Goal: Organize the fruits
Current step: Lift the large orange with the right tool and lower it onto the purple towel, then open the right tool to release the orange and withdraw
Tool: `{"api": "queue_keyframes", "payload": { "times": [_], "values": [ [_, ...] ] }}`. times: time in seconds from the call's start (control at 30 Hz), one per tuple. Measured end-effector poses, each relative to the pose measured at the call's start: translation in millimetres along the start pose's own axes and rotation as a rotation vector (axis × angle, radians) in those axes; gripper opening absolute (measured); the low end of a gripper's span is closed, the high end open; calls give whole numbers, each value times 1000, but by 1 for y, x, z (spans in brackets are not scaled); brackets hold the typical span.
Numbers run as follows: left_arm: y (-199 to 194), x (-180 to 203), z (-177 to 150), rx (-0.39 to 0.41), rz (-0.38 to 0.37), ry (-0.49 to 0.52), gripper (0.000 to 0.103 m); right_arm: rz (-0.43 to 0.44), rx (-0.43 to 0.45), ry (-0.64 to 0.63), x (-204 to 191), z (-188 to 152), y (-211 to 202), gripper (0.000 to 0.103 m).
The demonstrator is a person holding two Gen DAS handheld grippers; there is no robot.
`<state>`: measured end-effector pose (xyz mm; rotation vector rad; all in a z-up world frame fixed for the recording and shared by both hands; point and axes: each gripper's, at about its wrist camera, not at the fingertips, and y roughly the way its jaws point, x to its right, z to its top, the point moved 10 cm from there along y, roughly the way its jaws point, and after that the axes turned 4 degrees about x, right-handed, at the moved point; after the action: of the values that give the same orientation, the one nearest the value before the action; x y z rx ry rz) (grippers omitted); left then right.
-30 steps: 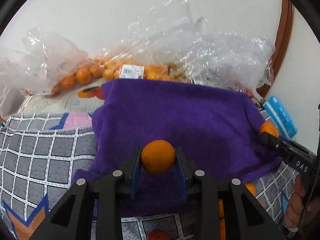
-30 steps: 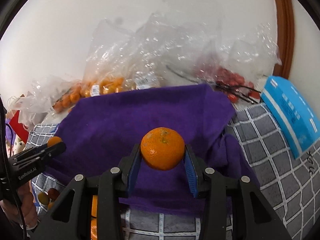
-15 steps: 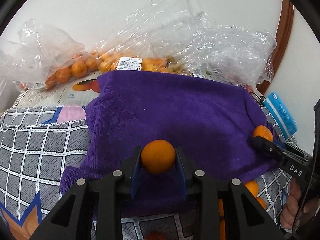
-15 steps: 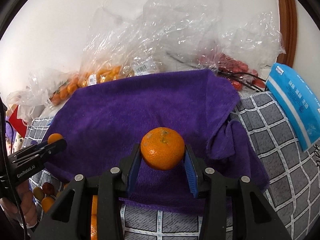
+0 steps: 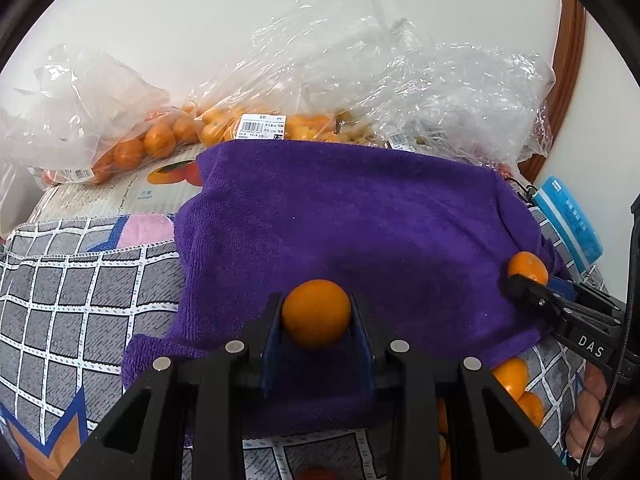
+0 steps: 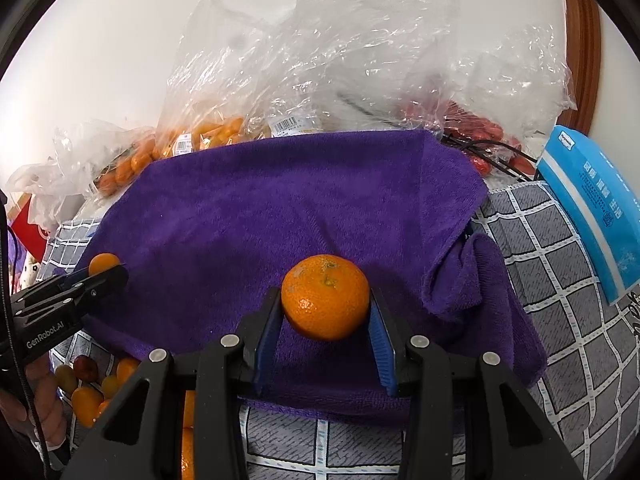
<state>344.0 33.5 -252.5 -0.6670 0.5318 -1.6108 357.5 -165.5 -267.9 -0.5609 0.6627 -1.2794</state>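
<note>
Each gripper, left (image 5: 316, 316) and right (image 6: 325, 308), is clamped on an orange at frame centre, likely for setting on the purple towel (image 5: 360, 216).

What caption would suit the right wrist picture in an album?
Right tool shut on a mandarin above a purple towel, bagged fruit behind.

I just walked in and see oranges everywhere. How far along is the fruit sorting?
Nothing looks placed yet: the purple towel lies bare. In hand: the left gripper and right gripper each clamp an orange. Left: loose fruit at the towel's near edge and the bagged oranges behind.
</note>
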Motion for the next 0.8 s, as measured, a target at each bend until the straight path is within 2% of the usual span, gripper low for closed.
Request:
{"api": "queue_keyframes", "payload": {
  "times": [0.37, 0.43, 0.5, 0.57, 0.67, 0.8],
  "values": [
    [-2, 2, 1, 6, 7, 17, 31, -22, -9, -30, 1, -1, 0, 43],
    [-4, 4, 2, 9, 4, 25, 31, -17, 9, -25, 0, 2, -5, 52],
    [-7, 7, 3, 16, -5, 29, 39, -10, 35, -21, -1, 6, -12, 59],
    [-10, 10, 5, 25, -11, 29, 47, -12, 59, -21, -2, 10, -19, 61],
    [-15, 12, 8, 43, -14, 34, 48, -46, 88, -35, 0, 15, -26, 61],
    [-20, 12, 12, 61, -17, 21, 49, -45, 130, -46, -4, 19, -36, 61]
  ]
}}
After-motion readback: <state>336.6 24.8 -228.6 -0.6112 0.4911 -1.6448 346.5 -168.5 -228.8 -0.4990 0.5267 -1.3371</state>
